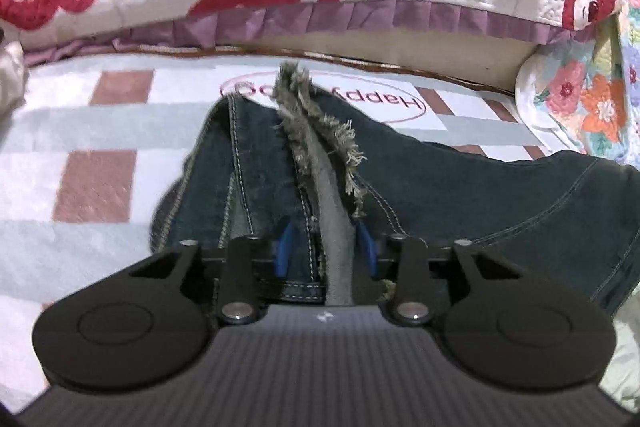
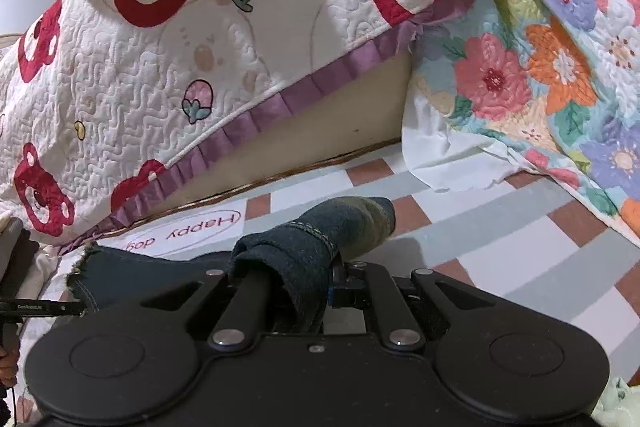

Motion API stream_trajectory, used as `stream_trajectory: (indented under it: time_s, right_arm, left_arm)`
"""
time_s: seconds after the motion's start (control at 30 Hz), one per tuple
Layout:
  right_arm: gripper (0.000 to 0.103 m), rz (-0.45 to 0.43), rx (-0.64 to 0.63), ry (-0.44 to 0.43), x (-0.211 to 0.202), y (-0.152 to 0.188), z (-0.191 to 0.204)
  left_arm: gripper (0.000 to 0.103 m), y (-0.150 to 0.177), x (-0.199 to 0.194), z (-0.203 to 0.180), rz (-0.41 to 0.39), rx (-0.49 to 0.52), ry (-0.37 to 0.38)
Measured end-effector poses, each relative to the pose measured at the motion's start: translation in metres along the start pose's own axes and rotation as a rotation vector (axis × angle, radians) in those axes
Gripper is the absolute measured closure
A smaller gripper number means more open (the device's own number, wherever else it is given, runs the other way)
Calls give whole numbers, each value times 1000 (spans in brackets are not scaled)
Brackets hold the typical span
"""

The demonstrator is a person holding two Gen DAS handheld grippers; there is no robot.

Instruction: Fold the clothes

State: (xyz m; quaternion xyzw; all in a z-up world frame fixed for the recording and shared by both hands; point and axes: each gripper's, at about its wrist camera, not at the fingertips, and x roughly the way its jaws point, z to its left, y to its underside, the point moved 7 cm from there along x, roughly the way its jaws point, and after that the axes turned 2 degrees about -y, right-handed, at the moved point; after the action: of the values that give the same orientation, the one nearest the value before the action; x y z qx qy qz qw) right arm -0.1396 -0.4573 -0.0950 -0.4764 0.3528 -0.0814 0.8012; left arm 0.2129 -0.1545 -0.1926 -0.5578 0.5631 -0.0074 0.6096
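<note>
Dark blue jeans [image 1: 460, 195] lie on a checkered blanket. In the left wrist view, a bunched leg end with a frayed hem [image 1: 316, 123] runs up between the blue pads [image 1: 282, 251]. My left gripper [image 1: 324, 243] is shut on that fold. In the right wrist view, another part of the jeans [image 2: 320, 231] is draped over the fingers in a rolled bunch, and my right gripper [image 2: 308, 283] is shut on it, its tips hidden by the cloth. More denim with a frayed edge [image 2: 132, 275] stretches to the left, towards the other gripper's black body [image 2: 36, 306].
The pink, grey and white checkered blanket [image 1: 100, 187] covers the surface. A white quilt with red bears and a purple frill [image 2: 160, 87] rises behind it. A floral quilt [image 2: 540, 67] lies at the right. Pale green cloth [image 2: 616, 403] shows at the lower right corner.
</note>
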Motion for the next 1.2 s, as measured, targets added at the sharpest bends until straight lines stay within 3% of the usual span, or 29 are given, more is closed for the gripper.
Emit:
stream_trajectory:
  time_s: [0.07, 0.13, 0.23, 0.3, 0.4, 0.5, 0.57, 0.63, 0.67, 0.7, 0.73, 0.77, 0.87, 1.0, 1.1, 1.13, 1.2]
  right_arm:
    - [92, 6, 5, 5, 1, 2, -3]
    - [92, 11, 10, 6, 1, 3, -5]
    - [92, 14, 14, 6, 2, 4, -6]
    - [91, 16, 16, 6, 3, 4, -6]
    - [91, 19, 19, 7, 4, 5, -7]
    - [90, 22, 25, 9, 4, 6, -9]
    - [90, 24, 28, 11, 5, 7, -10]
    - [89, 24, 25, 16, 6, 7, -11]
    - [89, 24, 22, 17, 6, 8, -11]
    - [89, 25, 20, 18, 6, 8, -11]
    - [89, 25, 20, 18, 6, 8, -11]
    - [89, 25, 20, 18, 7, 9, -11]
    - [89, 27, 22, 17, 7, 9, -11]
    - [89, 5, -20, 25, 2, 7, -5]
    - [89, -13, -90, 28, -3, 4, 7]
    - [89, -19, -148, 28, -5, 4, 18]
    - [90, -26, -224, 29, -7, 5, 35]
  left_arm:
    - [70, -9, 2, 4, -22, -6, -19]
    - [59, -10, 1, 1, -32, 17, -31]
    - [57, -7, 5, -5, -21, 36, 16]
    - [62, -4, 11, -11, -6, 45, 58]
    - [80, -3, 18, -20, 3, 122, 26]
    - [88, -6, 15, -24, -13, 130, 44]
    - [88, -8, 11, -28, -30, 130, 65]
    - [80, -7, 15, -31, -18, 139, 54]
    - [62, -5, 20, -32, 10, 122, 61]
    - [52, -2, 26, -31, 37, 91, 77]
    - [52, 0, 31, -30, 58, 57, 86]
    - [53, 1, 34, -30, 65, 45, 81]
    - [99, -1, 33, -40, 58, 109, 51]
    - [99, -25, 4, -56, -50, 228, -47]
    - [99, -54, -23, -54, -157, 332, -170]
    - [99, -63, -28, -44, -156, 326, -176]
    - [100, -72, -30, -19, -106, 243, -97]
